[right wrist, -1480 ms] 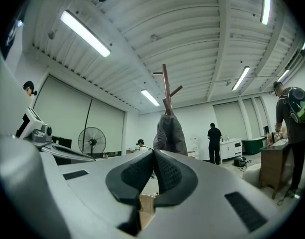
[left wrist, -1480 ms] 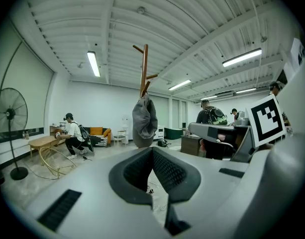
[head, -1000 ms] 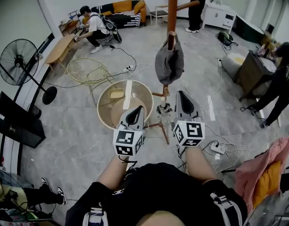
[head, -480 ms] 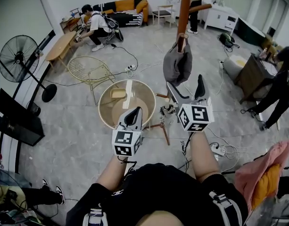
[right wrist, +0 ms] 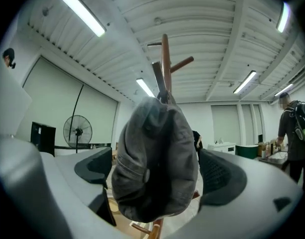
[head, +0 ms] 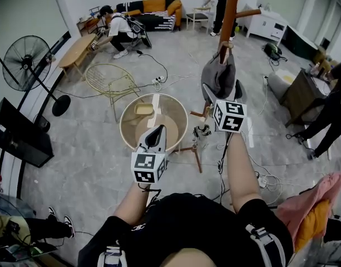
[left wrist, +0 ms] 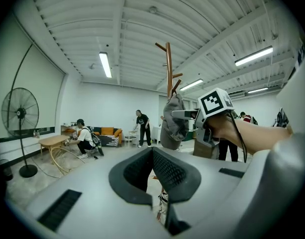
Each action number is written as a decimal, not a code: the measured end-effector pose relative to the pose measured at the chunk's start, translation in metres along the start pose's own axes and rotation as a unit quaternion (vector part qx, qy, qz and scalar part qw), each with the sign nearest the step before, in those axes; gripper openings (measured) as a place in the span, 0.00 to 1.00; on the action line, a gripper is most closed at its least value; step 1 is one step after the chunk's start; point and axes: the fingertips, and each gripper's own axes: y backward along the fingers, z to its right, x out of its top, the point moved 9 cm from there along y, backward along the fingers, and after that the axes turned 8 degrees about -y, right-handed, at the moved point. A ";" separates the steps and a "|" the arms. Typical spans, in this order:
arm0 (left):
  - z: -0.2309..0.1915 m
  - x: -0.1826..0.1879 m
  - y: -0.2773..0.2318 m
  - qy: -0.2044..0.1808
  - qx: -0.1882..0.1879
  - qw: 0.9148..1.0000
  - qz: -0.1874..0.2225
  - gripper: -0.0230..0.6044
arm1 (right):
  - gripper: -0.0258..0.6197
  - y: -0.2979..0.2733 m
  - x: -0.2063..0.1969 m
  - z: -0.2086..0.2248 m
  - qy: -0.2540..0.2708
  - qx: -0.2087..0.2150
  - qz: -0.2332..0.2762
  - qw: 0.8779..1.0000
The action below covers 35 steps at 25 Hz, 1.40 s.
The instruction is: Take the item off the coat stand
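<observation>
A grey cap (head: 217, 75) hangs on a peg of the wooden coat stand (head: 230, 10). My right gripper (head: 221, 91) is held level at the cap. Its jaws have just been opening and stand open, one on each side of the cap (right wrist: 157, 163), with a gap at each pad. The right gripper (right wrist: 157, 177) view is filled by the cap, with the stand's pole (right wrist: 165, 59) above it. My left gripper (head: 156, 135) is shut and empty, lower and to the left, over the round table. From the left gripper (left wrist: 153, 156) view the cap (left wrist: 172, 121) sits ahead.
A round wooden table (head: 125, 118) stands below the left gripper, beside the stand's feet (head: 195, 154). A wire chair (head: 106, 79) and a floor fan (head: 20, 60) are on the left. Cables and a power strip (head: 265, 179) lie on the floor. People stand or crouch around the room.
The right gripper went from shut to open and moved forward and up to the cap, which now sits between its jaws. The left gripper shifted slightly.
</observation>
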 end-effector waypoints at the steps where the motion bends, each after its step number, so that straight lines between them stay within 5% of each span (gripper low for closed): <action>1: -0.002 0.001 0.001 0.001 0.002 1.000 0.000 0.06 | 0.91 -0.004 -0.003 0.002 -0.003 -0.005 -0.010 1.000; 5: -0.006 0.003 0.004 0.001 0.006 1.000 -0.003 0.06 | 0.84 -0.014 -0.019 0.006 -0.028 -0.018 -0.036 0.999; 7: -0.003 0.000 0.005 0.000 0.005 1.000 -0.004 0.06 | 0.66 -0.010 -0.027 0.010 -0.021 -0.034 -0.037 0.999; 9: 0.000 -0.006 0.006 -0.002 0.006 1.000 -0.004 0.06 | 0.37 -0.003 -0.033 0.013 -0.005 -0.048 -0.045 0.998; 12: 0.001 -0.009 0.008 -0.001 0.009 1.000 -0.004 0.06 | 0.26 0.002 -0.032 0.013 -0.008 -0.046 -0.053 0.997; 35: 0.035 -0.008 -0.002 -0.009 -0.056 0.998 -0.006 0.06 | 0.22 0.110 0.059 -0.010 0.037 -0.070 0.129 0.989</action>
